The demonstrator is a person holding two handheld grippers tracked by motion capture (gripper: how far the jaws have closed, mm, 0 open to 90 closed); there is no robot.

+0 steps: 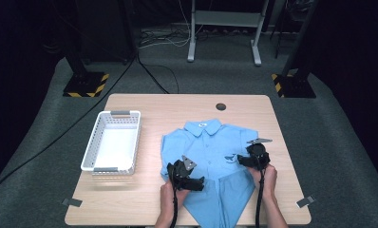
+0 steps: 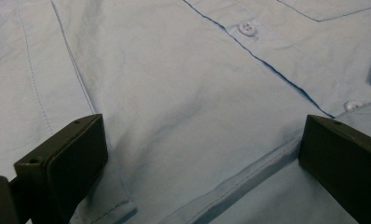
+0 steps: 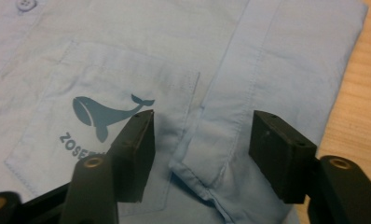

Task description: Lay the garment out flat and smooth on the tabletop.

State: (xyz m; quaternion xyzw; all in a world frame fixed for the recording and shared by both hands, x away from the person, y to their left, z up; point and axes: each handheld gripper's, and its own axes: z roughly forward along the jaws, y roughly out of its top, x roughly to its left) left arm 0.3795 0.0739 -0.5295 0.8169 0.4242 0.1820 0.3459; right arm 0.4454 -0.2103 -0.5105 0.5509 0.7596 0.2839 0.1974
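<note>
A light blue button-up shirt (image 1: 211, 145) lies front up on the wooden table (image 1: 139, 199), collar at the far end, sleeves folded inward. My left gripper (image 1: 195, 181) rests on its lower left part; in the left gripper view its jaws stand wide open (image 2: 202, 154) over the shirt's front (image 2: 183, 93) beside the button placket. My right gripper (image 1: 241, 159) hovers at the right side near the chest pocket. Its jaws (image 3: 202, 140) stand partly open around the folded sleeve edge (image 3: 221, 140) next to the whale print (image 3: 104, 114), pads clear of the cloth.
A white plastic basket (image 1: 93, 145) stands to the left of the shirt, with nothing inside. A round cable hole (image 1: 220, 107) sits near the table's far edge. Bare wood (image 3: 360, 102) shows just right of the shirt. Stand feet and cables lie on the floor beyond.
</note>
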